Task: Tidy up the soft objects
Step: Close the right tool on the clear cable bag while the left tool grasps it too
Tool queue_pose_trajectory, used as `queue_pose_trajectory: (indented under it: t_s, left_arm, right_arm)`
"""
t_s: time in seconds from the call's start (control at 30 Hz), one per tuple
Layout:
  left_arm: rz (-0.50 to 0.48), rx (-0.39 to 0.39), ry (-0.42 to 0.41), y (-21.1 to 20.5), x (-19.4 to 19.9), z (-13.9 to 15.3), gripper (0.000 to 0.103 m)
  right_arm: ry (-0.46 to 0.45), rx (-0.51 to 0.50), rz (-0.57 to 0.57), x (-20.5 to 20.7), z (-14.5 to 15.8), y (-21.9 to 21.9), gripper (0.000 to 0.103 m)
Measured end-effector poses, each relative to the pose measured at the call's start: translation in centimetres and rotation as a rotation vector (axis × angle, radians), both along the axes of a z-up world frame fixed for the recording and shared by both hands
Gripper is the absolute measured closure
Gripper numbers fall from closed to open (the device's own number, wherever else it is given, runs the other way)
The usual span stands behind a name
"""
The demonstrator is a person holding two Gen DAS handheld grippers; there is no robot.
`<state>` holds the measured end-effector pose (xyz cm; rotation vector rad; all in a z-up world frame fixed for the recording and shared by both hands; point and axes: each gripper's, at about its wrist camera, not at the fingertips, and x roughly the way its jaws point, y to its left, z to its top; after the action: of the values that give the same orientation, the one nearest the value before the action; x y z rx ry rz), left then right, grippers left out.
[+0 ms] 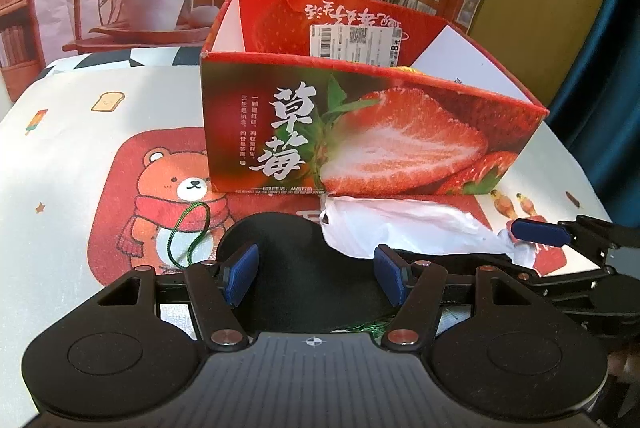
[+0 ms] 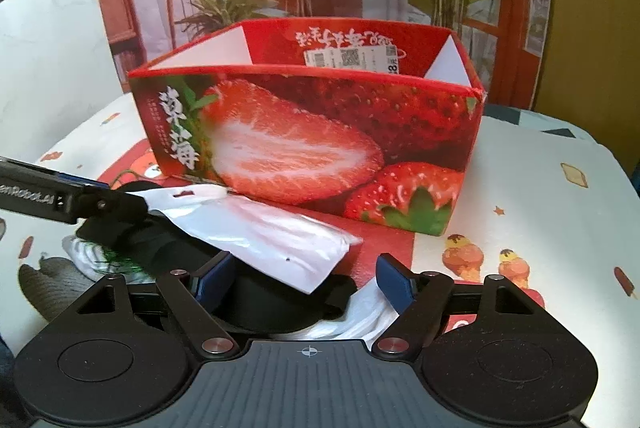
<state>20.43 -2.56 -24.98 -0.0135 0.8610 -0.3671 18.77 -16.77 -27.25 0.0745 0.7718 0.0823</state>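
Note:
A black soft fabric item [image 1: 288, 240] lies in front of the red strawberry box [image 1: 360, 132], with a crumpled white plastic bag [image 1: 400, 224] draped over its far side. My left gripper [image 1: 316, 274] straddles the black item, and its blue pads press into the item's sides. In the right wrist view my right gripper [image 2: 303, 282] is closed around the same black item [image 2: 272, 304] and the white bag [image 2: 280, 240]. The open-topped box [image 2: 304, 136] stands just behind. The left gripper's finger [image 2: 112, 202] reaches in from the left.
A green cord loop [image 1: 192, 232] lies on the bear-print tablecloth [image 1: 120, 156] left of the black item. Green tinsel [image 2: 120, 260] and a grey knitted piece [image 2: 44, 284] sit at the near left. A printed backdrop with plants stands behind the box.

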Motion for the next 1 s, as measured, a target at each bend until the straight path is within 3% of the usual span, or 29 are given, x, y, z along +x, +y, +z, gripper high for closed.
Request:
queue_pose_trajectory:
  t_s: [0.13,0.27,0.43,0.53,0.6,0.67,0.77,1.0]
  left_arm:
    - [0.002,-0.003,-0.001,0.1,0.0,-0.1,0.036]
    - [-0.002,0.001,-0.007,0.0,0.3,0.1,0.036]
    - [-0.033,0.058,-0.091,-0.5,1.3,1.6,0.036]
    - [-0.026,0.041,-0.092,-0.2,2.5,2.3,0.036]
    - [-0.011,0.017,-0.080,0.2,3.2,2.4,0.036]
    - [-0.004,0.001,-0.079,0.4,3.6,2.5,0.036]
    - [-0.015,-0.029,-0.081,0.7,4.1,2.5,0.036]
    - [-0.068,-0.100,-0.112,1.9,4.4,3.2,0.036]
  right_arm:
    - [0.040,0.030,-0.004,0.9,-0.6,-0.5,0.029]
    - [0.033,-0.008,0.000,1.8,-0.7,-0.3,0.030]
    - [0.004,-0.032,0.025,3.1,-0.5,-0.3,0.031]
    - [-0.008,-0.043,0.041,3.7,-0.5,-0.3,0.033]
    - [-0.016,-0.033,0.046,4.0,-0.4,-0.4,0.037]
    - [-0.016,-0.017,0.058,4.2,-0.5,-0.6,0.055]
    - [-0.020,0.004,0.038,4.5,-0.6,-1.1,0.066]
    - [-0.027,0.098,-0.015,5.3,-0.5,-2.8,0.072]
